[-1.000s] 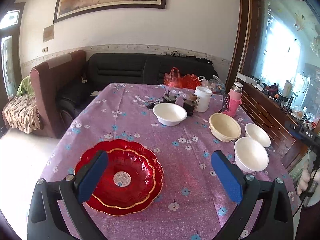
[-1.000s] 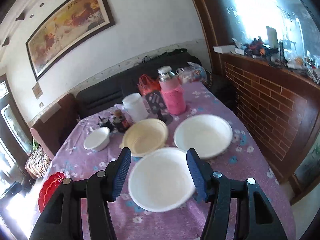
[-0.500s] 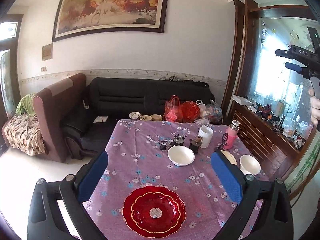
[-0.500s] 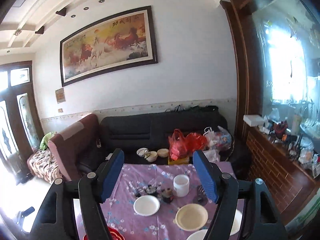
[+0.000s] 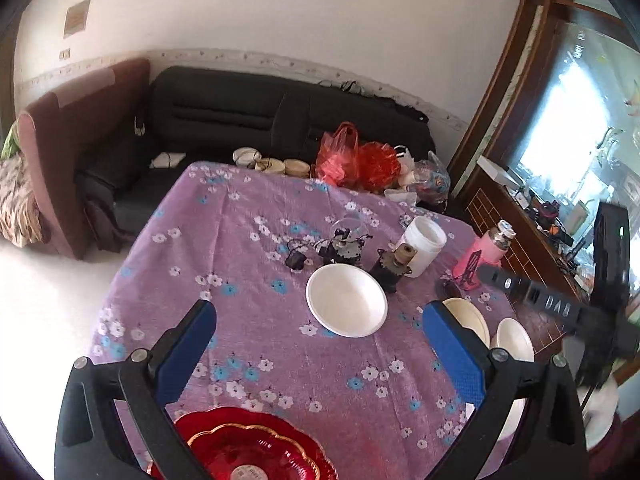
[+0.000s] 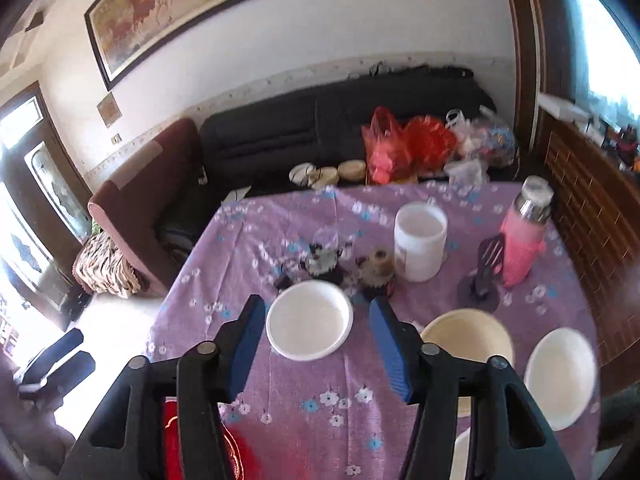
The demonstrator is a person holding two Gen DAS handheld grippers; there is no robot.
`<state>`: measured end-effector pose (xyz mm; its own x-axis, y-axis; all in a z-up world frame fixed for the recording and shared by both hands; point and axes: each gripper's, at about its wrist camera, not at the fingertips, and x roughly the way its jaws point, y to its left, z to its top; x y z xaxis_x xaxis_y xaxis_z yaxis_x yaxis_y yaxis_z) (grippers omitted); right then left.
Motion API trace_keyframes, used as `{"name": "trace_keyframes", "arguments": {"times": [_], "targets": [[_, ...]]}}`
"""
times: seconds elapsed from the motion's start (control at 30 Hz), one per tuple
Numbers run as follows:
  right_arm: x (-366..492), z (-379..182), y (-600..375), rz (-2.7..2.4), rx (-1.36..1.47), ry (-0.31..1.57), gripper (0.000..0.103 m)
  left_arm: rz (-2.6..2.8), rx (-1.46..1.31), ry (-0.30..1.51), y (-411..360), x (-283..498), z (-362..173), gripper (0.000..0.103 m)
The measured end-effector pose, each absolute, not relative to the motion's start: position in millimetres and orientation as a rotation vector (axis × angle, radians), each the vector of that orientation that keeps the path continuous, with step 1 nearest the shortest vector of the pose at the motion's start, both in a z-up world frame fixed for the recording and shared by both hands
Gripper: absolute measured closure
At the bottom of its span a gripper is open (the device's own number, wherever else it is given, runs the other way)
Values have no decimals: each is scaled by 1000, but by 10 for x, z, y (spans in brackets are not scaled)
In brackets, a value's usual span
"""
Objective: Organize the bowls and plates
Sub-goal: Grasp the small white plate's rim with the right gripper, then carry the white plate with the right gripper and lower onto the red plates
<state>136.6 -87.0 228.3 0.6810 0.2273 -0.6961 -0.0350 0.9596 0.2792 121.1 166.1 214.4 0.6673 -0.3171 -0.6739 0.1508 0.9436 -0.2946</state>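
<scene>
A white bowl [image 5: 346,300] sits mid-table on the purple flowered cloth [image 5: 248,280]; it also shows in the right wrist view [image 6: 309,326]. A cream bowl [image 6: 468,336] and another white bowl [image 6: 560,376] lie to its right. Stacked red plates [image 5: 252,448] lie at the near edge. My left gripper [image 5: 320,354] is open and empty above the table, behind the red plates. My right gripper [image 6: 318,346] is open and empty, its blue pads on either side of the middle white bowl in the image, and raised above it.
A white jar [image 6: 419,242], a pink flask [image 6: 522,236], a small dark bottle [image 5: 394,266] and small dark trinkets [image 5: 340,246] stand at the table's far side. A black sofa [image 5: 248,112] with red bags [image 5: 356,160] stands behind. A brick ledge [image 6: 592,208] runs along the right.
Both grippers have dropped back down toward the table after pointing up at the room. The right one now frames the middle white bowl instead of the near right one.
</scene>
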Motion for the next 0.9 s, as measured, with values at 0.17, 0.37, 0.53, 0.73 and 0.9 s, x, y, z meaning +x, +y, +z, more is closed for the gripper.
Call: {"name": "trace_keyframes", "arguments": {"times": [0.17,0.37,0.53,0.73,0.9], "targets": [[1824,1220,-801,153,339,932,61,-248,-407,977,1608,1931,1333,13],[2195,700,-729,101,382,972,61,-228,-485,1091,1478,2315,738,20],[2382,487,-588,68,347,999,59,-218,-468,1119,1438,2400,614,20],[2451,288,-516,46,346,1033,60,-194,-474,1118,1536,2408,607,20],[2260,589,-717,114,449,874,59,-187,-481,1107,1616,2418,652,20]]}}
